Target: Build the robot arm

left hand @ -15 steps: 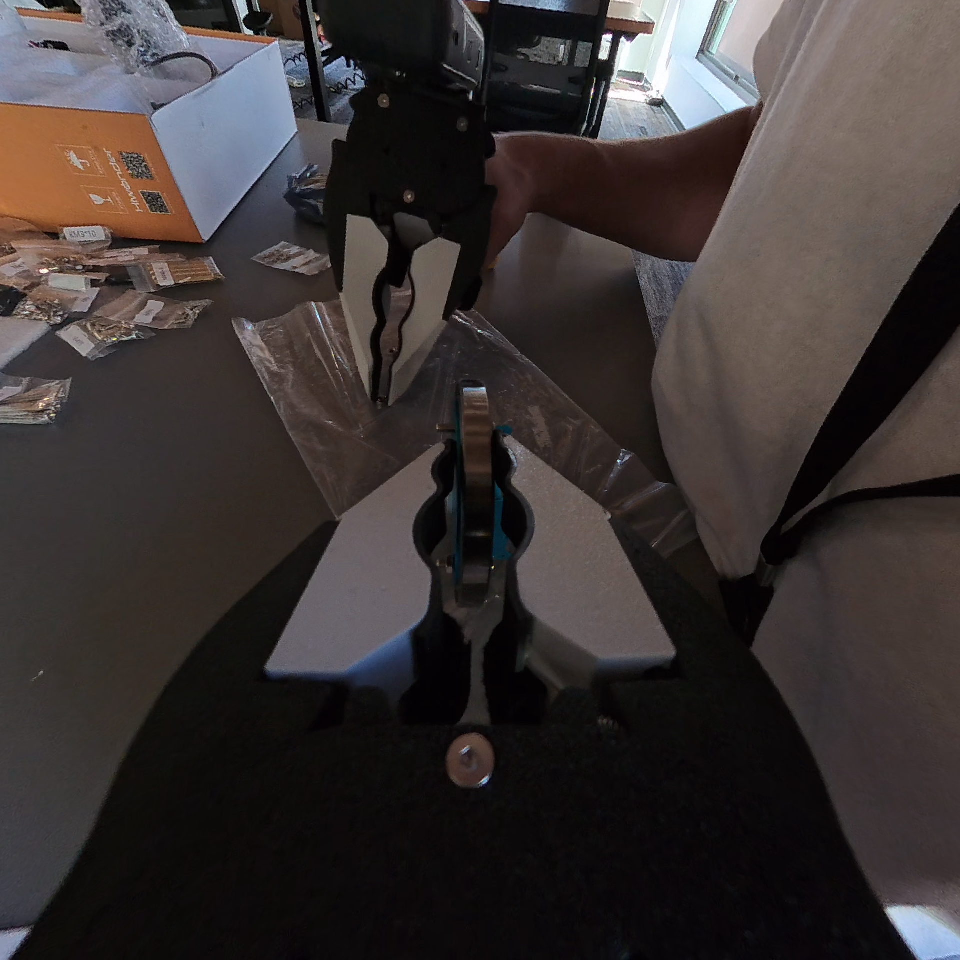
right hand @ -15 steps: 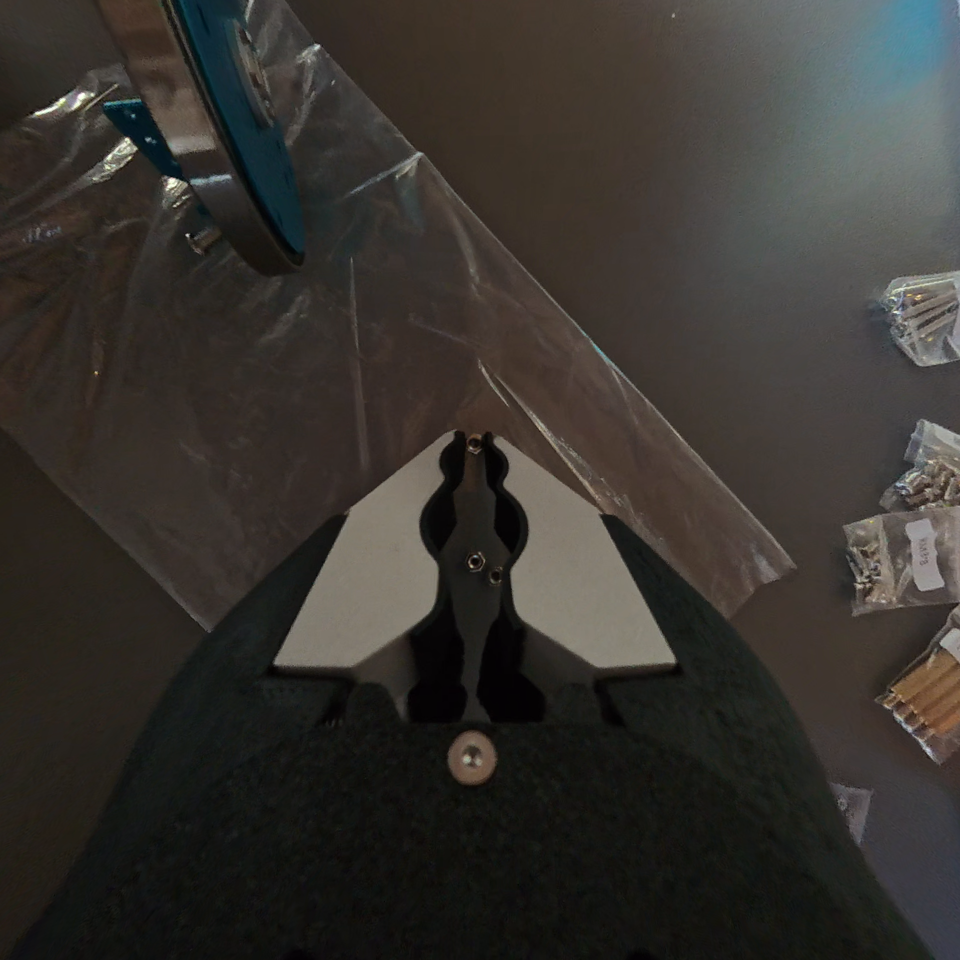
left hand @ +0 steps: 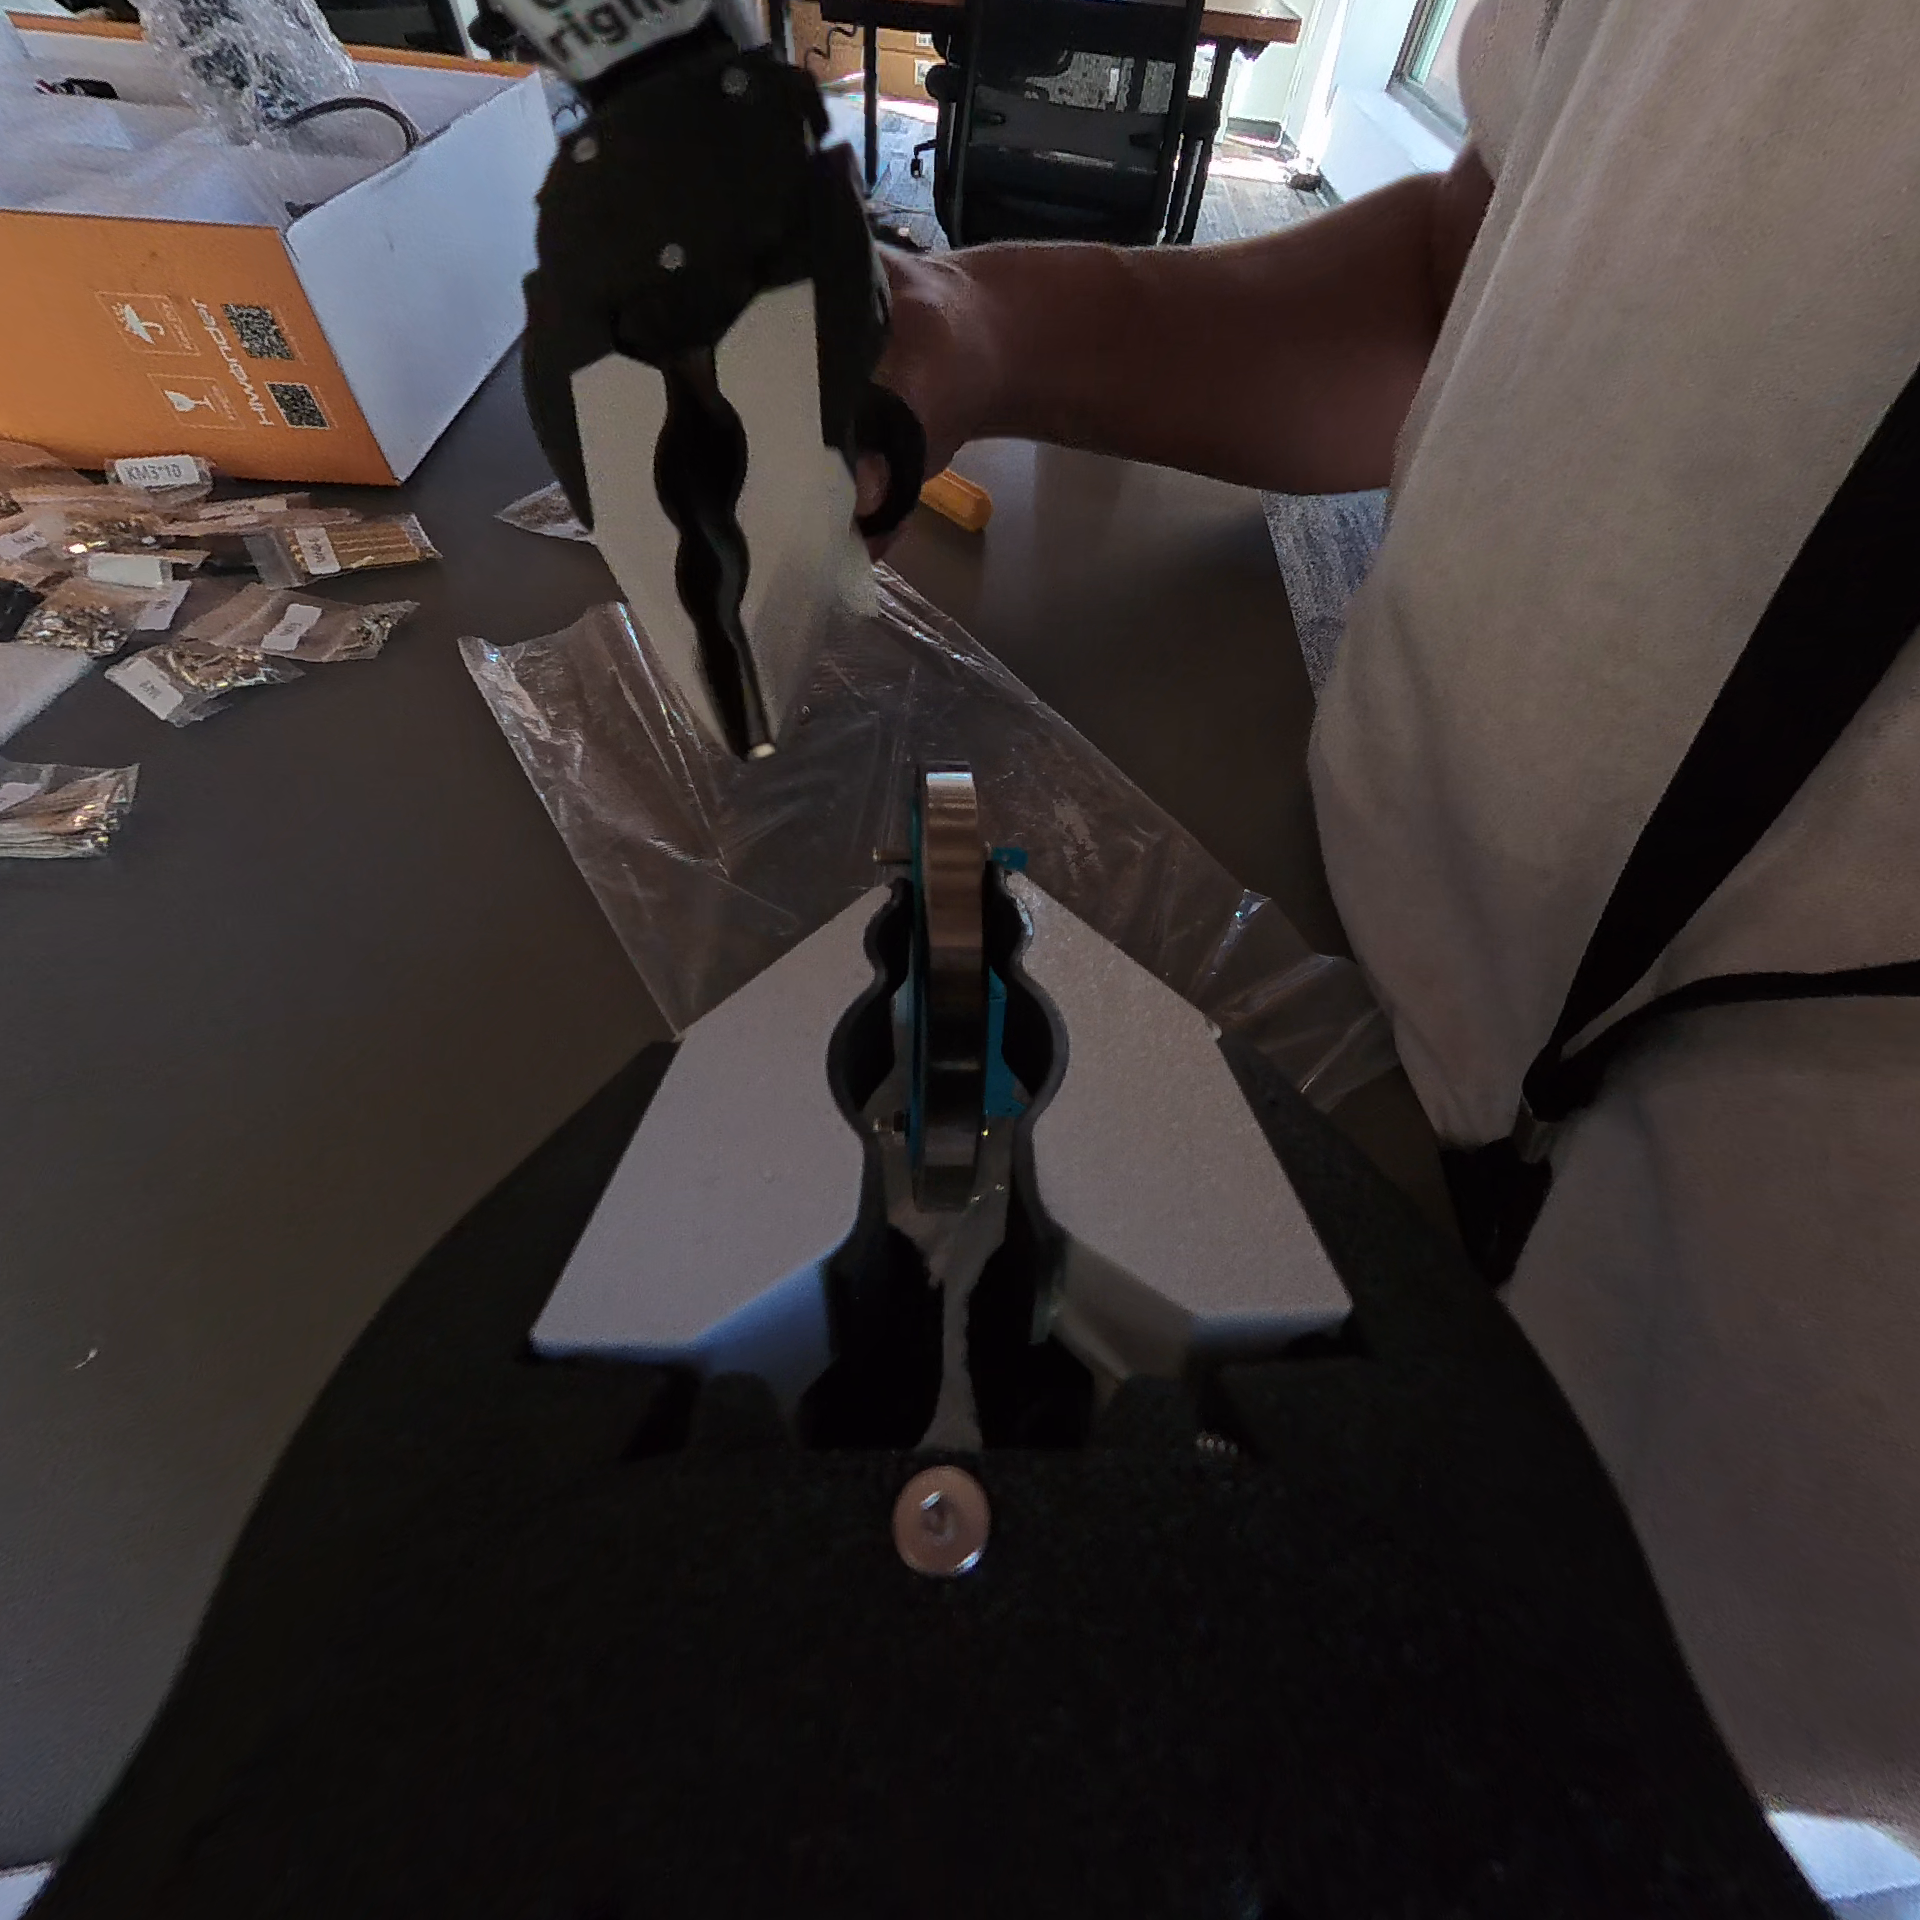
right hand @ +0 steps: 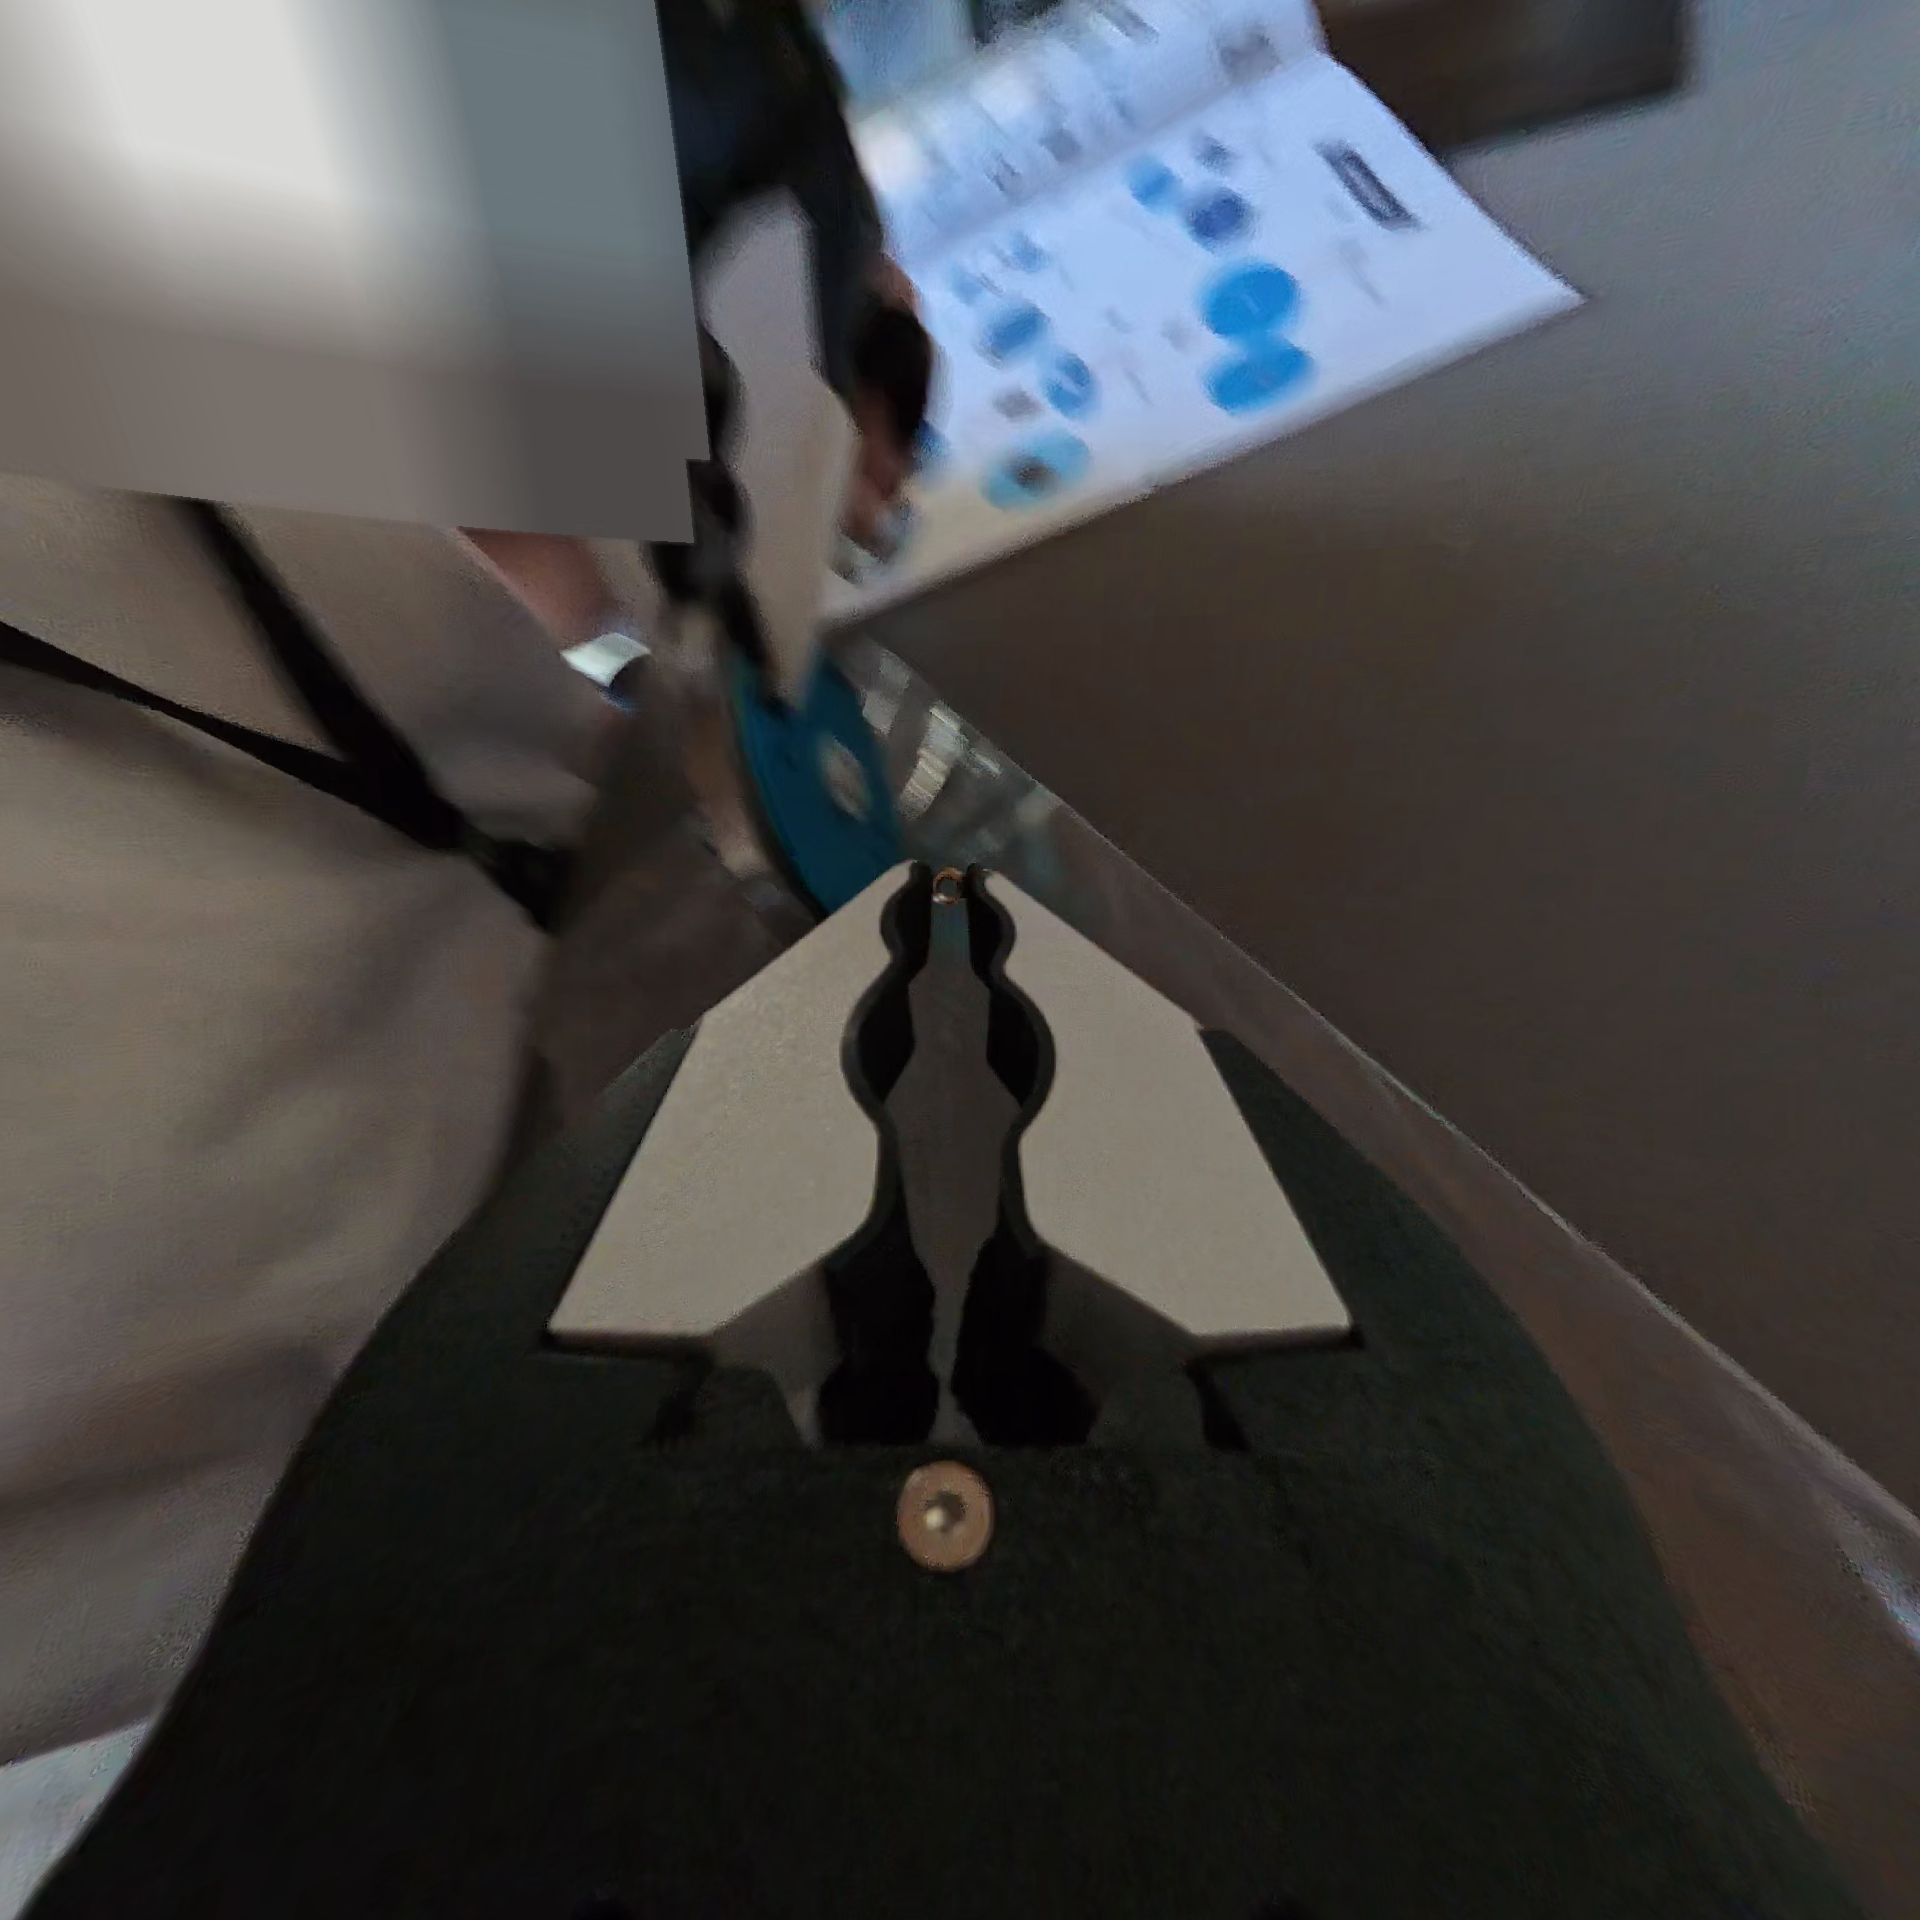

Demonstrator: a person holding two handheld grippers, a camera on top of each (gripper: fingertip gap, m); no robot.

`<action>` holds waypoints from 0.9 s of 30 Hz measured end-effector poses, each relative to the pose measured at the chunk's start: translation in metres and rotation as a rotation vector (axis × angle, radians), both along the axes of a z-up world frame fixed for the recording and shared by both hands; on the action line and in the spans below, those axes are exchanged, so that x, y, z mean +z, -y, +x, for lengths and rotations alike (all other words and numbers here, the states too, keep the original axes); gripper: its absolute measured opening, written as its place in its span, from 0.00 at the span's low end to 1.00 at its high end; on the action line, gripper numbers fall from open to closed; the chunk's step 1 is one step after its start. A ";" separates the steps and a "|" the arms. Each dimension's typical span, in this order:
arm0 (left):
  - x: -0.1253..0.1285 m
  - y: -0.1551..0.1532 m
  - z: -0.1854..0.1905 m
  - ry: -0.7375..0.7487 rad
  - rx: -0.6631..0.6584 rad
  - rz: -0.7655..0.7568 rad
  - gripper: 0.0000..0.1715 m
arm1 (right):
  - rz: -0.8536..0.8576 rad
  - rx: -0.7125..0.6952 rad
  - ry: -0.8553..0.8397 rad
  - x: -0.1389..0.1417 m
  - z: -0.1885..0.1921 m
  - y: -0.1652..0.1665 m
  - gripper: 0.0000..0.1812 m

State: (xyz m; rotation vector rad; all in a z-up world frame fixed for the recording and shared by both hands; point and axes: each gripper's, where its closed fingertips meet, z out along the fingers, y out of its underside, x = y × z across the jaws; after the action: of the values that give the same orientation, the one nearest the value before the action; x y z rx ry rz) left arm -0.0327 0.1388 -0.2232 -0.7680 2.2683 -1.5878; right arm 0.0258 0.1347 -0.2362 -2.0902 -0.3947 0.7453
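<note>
The dark worktop (left hand: 260, 987) fills most of the left wrist view. A person in a pale shirt (left hand: 1662, 727) stands at its right edge. An orange and white box (left hand: 260, 343) sits at the far left corner. A sheet of clear plastic (left hand: 727, 831) lies flat near the middle of the worktop. Small bags of screws (left hand: 208, 665) lie along the left edge, below the box. A paper booklet (right hand: 1195, 291) with blue pictures shows in the right wrist view, but it is blurry.

The left gripper (left hand: 951, 904) is pressed tight on a round blue and silver wheel (left hand: 951, 987). The wheel stands on its edge between the fingers, above the plastic.

The right gripper (right hand: 945, 883) is pinching a tiny metal nut (right hand: 945, 885) at its very tips. It hangs just beside the wheel, not touching it.
</note>
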 end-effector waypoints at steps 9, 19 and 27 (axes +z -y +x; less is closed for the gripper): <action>0.000 -0.001 0.001 0.004 0.009 -0.005 0.08 | -0.188 0.361 -0.515 0.027 -0.046 -0.025 0.02; -0.001 0.001 0.001 0.011 -0.002 0.032 0.08 | -0.512 0.463 -0.559 0.016 -0.047 -0.020 0.03; -0.001 0.002 0.000 0.027 0.004 0.055 0.08 | -0.695 0.515 -0.591 0.015 -0.050 -0.014 0.03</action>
State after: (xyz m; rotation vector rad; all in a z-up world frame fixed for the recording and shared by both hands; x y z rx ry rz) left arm -0.0327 0.1369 -0.2240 -0.7321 2.2802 -1.5177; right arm -0.0240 0.1489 -0.2216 -2.2474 -0.3697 1.9699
